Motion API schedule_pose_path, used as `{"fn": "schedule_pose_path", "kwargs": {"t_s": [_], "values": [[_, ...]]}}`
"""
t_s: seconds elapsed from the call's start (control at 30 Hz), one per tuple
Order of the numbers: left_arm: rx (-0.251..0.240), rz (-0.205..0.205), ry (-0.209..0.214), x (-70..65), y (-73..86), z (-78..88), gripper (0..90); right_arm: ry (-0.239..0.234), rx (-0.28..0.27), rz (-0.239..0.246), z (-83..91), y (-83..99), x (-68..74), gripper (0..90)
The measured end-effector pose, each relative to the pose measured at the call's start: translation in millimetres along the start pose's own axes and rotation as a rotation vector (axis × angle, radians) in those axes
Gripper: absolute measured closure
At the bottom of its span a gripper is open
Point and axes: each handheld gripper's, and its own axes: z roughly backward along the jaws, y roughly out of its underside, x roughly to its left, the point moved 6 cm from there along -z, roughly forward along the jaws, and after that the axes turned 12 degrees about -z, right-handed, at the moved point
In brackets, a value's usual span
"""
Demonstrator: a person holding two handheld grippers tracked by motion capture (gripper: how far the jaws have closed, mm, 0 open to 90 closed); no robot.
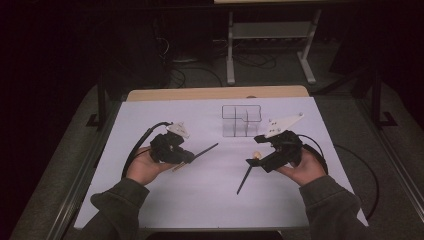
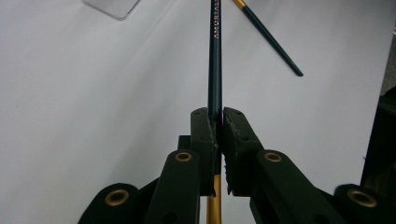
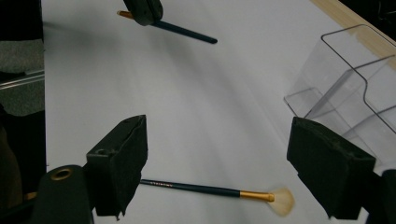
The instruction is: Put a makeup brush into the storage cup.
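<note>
Brush (image 2: 215,56) is sitting clenched in my left claw (image 2: 219,122); my right claw (image 3: 217,158) is hanging released over a second brush (image 3: 210,189) lying on the surface (image 1: 200,200).

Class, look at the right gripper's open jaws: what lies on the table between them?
In the right gripper view, a fan brush lies on the white table between the right gripper's open jaws, untouched.

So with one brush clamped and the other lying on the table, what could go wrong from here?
The left hand-held gripper pinches its dark brush near the gold ferrule, so the long handle could pivot or slip in the jaws. The right hand-held gripper hangs open over the fan brush; closing carelessly might crush its bristles. The clear organizer stands close by and could be knocked.
</note>
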Motion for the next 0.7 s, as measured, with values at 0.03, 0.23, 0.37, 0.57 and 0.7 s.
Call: {"fn": "schedule_pose_path", "kwargs": {"t_s": [0.03, 0.23, 0.37, 0.57, 0.7], "values": [[0.002, -0.004, 0.005, -1.9, -1.3, -0.7, 83.2, -0.002, 0.005, 0.010, -1.2, -1.8, 0.3, 20.1], [0.009, -0.058, 0.025, -9.0, -7.6, -3.3, 83.1, -0.026, 0.029, 0.042, -6.3, -10.1, 4.7, 21.4], [0.005, -0.098, 0.032, -16.4, -15.4, -5.8, 83.2, -0.046, 0.046, 0.058, -10.6, -14.8, 7.9, 22.6], [0.004, -0.137, 0.049, -23.2, -21.9, -9.4, 83.2, -0.074, 0.056, 0.069, -12.1, -18.7, 8.9, 23.9], [0.002, -0.173, 0.055, -27.9, -25.8, -11.7, 83.2, -0.087, 0.066, 0.082, -13.5, -20.2, 9.3, 25.3]]}}
